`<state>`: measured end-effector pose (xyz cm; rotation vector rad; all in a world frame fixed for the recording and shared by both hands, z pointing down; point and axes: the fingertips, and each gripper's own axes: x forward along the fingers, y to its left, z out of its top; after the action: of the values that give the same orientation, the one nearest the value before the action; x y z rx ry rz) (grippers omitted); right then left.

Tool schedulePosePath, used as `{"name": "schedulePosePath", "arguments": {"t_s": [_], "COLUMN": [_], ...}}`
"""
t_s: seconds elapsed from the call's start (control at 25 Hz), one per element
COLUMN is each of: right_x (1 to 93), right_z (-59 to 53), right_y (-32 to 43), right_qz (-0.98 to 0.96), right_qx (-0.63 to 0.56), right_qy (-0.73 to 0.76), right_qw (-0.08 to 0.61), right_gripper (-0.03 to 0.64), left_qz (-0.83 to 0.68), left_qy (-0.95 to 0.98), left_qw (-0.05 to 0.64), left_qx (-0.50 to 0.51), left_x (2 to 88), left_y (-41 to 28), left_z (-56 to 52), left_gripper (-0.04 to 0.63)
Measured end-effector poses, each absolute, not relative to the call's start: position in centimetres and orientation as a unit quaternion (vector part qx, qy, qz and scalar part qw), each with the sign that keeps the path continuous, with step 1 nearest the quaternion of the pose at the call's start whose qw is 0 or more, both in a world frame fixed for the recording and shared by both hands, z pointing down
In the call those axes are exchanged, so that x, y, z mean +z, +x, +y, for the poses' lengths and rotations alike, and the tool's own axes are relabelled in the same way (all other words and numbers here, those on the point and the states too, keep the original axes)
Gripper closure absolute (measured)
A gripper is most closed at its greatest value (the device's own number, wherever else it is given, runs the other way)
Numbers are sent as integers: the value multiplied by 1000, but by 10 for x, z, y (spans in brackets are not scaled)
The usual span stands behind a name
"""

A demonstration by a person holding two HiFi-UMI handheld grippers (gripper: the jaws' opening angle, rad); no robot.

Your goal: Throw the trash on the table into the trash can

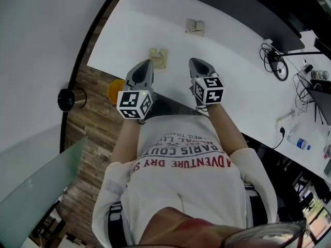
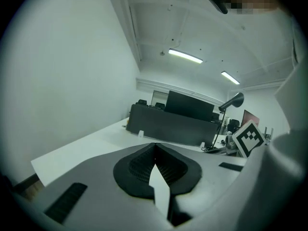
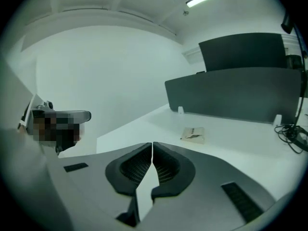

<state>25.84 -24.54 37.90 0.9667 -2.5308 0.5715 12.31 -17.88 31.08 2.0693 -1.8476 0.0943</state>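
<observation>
Two grippers, both clenched on nothing: left gripper (image 1: 146,64), right gripper (image 1: 195,62), side by side over near edge of white table (image 1: 232,50). Two trash pieces on table: tan packet (image 1: 158,57) just ahead of left tips, paper scrap (image 1: 195,26) farther out. Print on both illegible. Shirt (image 1: 181,185) lettering upside down: "ADVENTURE DRY", "PARIS".

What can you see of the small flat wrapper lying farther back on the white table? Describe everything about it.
The wrapper is a small, flat, roughly square piece. It is pale beige with dark markings and looks like paper or thin foil, slightly crumpled. It lies alone on the white table, ahead of the right gripper and short of the dark partition. Only the tabletop touches it.
</observation>
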Motion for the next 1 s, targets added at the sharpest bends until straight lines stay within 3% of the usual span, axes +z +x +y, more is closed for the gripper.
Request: {"name": "schedulePosePath", "arguments": {"t_s": [0.2,0.24,0.28,0.32,0.56,0.8,0.88,1.0], "right_x": [419,428,438,448,500,522,522,524], "right_z": [-232,-228,-223,-217,-207,-217,-221,-224], "right_y": [177,162,148,135,86,80,84,88], "right_qz": [-903,-903,-902,-900,-879,-867,-867,-866], "right_qx": [220,225,231,237,216,171,172,172], "right_qy": [284,271,257,245,226,241,246,236], "right_qw": [237,247,258,270,361,402,398,406], "right_gripper": [584,544,463,437,388,424,521,572], "left_qz": [-675,-677,-678,-679,-676,-660,-659,-662], "left_qy": [703,698,694,690,676,683,684,682], "left_qw": [221,230,239,248,291,311,311,310], "left_qx": [36,36,37,38,37,32,26,18], "left_x": [343,350,358,365,407,427,426,423], "left_y": [59,50,42,35,4,-3,-3,-1], "left_z": [-170,-168,-164,-161,-151,-146,-144,-142], "left_gripper": [572,572,572,572,572,572,572,572]}}
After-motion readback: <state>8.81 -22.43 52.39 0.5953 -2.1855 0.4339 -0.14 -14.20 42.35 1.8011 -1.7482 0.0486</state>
